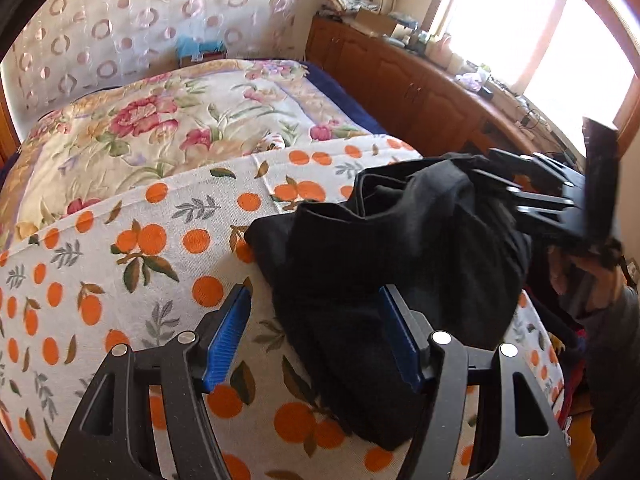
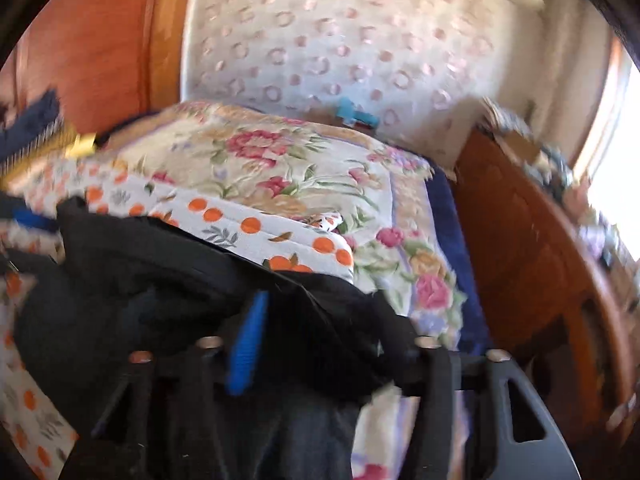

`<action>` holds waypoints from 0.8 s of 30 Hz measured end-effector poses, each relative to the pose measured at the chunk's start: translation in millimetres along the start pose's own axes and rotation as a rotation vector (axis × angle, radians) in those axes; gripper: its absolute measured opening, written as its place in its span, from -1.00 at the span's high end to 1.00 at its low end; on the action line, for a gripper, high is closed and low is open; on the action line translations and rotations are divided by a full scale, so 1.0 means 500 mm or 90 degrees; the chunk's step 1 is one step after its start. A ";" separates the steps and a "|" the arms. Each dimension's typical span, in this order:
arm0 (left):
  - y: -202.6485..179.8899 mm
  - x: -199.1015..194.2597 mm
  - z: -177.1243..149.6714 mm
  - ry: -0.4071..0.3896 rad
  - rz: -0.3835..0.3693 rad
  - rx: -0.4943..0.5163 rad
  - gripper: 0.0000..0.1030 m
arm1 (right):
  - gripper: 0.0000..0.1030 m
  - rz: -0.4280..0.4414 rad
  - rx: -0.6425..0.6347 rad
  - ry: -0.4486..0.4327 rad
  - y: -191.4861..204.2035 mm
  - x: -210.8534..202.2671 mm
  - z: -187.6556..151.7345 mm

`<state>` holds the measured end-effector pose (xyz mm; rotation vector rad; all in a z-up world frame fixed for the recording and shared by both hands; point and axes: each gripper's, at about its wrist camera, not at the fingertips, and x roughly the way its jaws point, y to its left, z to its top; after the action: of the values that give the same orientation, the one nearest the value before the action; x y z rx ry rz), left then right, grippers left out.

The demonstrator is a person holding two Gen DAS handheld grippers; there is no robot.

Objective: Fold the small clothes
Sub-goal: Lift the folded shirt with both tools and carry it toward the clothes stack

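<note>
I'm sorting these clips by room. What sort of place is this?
Most likely a home bedroom. A bed with a floral quilt and an orange-print sheet fills the view, a long wooden cabinet cluttered with household items runs under a window, and a patterned curtain hangs behind the bed.

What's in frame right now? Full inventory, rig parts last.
black garment: 1, black, crumpled on the orange-print sheet, draped over the right tool
orange-print sheet: 1, white with oranges, covering the near part of the bed
floral bedspread: 1, cream with pink flowers, far part of the bed
curtain: 1, white with ring pattern, behind the bed
wooden cabinet: 1, brown, right of the bed under the window, cluttered top
left tool: 1, black with blue pads, open, garment edge between the fingers
right tool: 1, black with blue pads, open, fabric lying across it
</note>
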<state>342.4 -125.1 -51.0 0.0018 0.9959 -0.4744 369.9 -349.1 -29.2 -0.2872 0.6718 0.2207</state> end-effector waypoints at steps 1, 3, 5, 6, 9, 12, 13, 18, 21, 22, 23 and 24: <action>0.000 0.009 0.004 0.001 0.004 0.000 -0.30 | -0.33 0.000 0.019 0.001 -0.003 -0.004 0.000; 0.003 0.019 0.010 0.001 0.008 -0.003 -0.30 | -0.38 0.035 0.059 0.006 -0.022 -0.015 -0.010; 0.008 0.032 0.014 0.004 0.011 -0.012 -0.30 | -0.42 0.074 0.093 0.026 -0.039 -0.016 -0.025; 0.008 0.035 0.015 0.005 0.011 -0.013 -0.30 | -0.43 0.088 0.104 0.032 -0.043 -0.013 -0.032; 0.007 0.048 0.016 0.010 0.012 -0.012 -0.30 | -0.44 0.118 0.132 0.057 -0.061 0.009 -0.041; 0.006 0.052 0.017 0.011 0.011 -0.013 -0.30 | -0.46 0.154 0.166 0.076 -0.076 0.049 -0.029; 0.006 0.054 0.017 0.012 0.011 -0.014 -0.30 | -0.46 0.166 0.174 0.075 -0.079 0.052 -0.028; -0.007 0.060 0.018 0.017 0.021 0.007 -0.17 | -0.45 0.200 0.174 0.097 -0.090 0.048 -0.024; -0.010 0.062 0.018 0.013 0.025 0.013 -0.14 | -0.44 0.197 0.161 0.101 -0.100 0.047 -0.028; -0.010 0.063 0.018 0.012 0.024 0.013 -0.12 | -0.33 0.197 0.158 0.099 -0.102 0.045 -0.026; -0.009 0.063 0.019 0.011 0.023 0.012 -0.10 | -0.20 0.202 0.157 0.098 -0.102 0.043 -0.025; -0.008 0.062 0.019 0.010 0.019 0.010 -0.06 | -0.16 0.202 0.152 0.096 -0.097 0.037 -0.025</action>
<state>362.4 -142.6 -69.8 0.0340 1.0071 -0.4551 391.0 -396.8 -41.0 0.0347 0.8838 0.4203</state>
